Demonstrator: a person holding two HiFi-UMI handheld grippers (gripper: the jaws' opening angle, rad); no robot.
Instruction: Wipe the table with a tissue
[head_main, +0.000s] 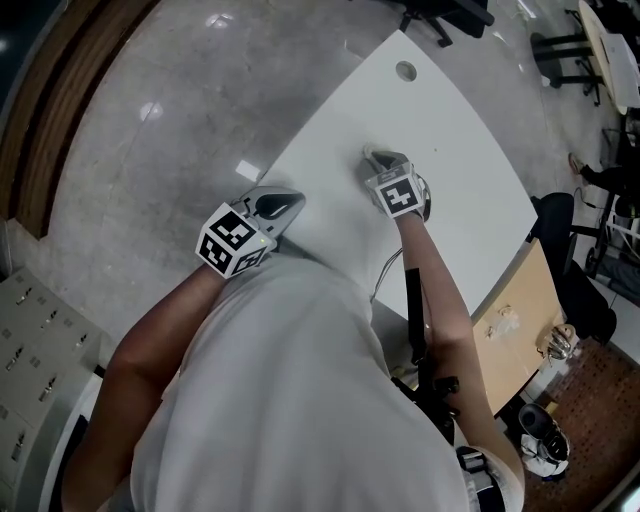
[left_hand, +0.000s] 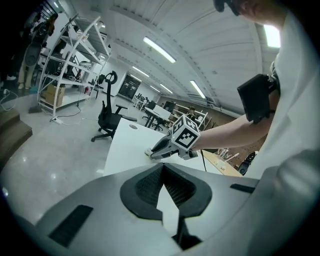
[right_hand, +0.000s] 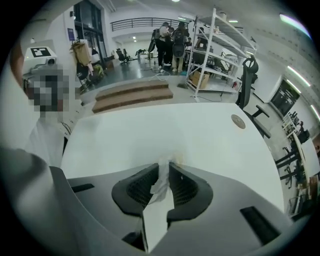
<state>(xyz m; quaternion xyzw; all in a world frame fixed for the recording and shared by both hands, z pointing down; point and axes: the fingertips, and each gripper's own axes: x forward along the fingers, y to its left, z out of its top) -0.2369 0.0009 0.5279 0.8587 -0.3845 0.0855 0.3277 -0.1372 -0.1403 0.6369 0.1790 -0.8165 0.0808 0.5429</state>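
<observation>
Table (head_main: 455, 140) (left_hand: 125, 145) (right_hand: 150, 132): white, curved far edge; round grommet hole (head_main: 405, 71) (right_hand: 238, 121) near the far corner.

Right gripper (head_main: 374, 155) (left_hand: 150, 153) (right_hand: 164, 167): reaches out over the middle of the table, tips down at the surface; jaws nearly together, clamped on the tissue; points toward the far edge, grommet hole ahead and to the right.

Tissue (right_hand: 161, 189): white, crumpled into a narrow strip; sits pinched between the right gripper's pads; long axis runs along the jaws, from the tips back toward the camera; front end pokes out past the tips and meets the tabletop at mid-table; faint brownish mark on the table just beside that end.

Left gripper (head_main: 296, 201) (left_hand: 162, 167): hangs at the table's left edge by the near corner, well apart from the right gripper; jaws together at the tips, nothing between them; cannot tell whether touching the surface; aims across the table at the right gripper.

Surroundings: grey polished floor; black office chair (left_hand: 107, 117) beyond the table's far end; white shelving rack (left_hand: 75, 55) (right_hand: 220, 50); low brown steps (right_hand: 132, 95) past the far edge.
</observation>
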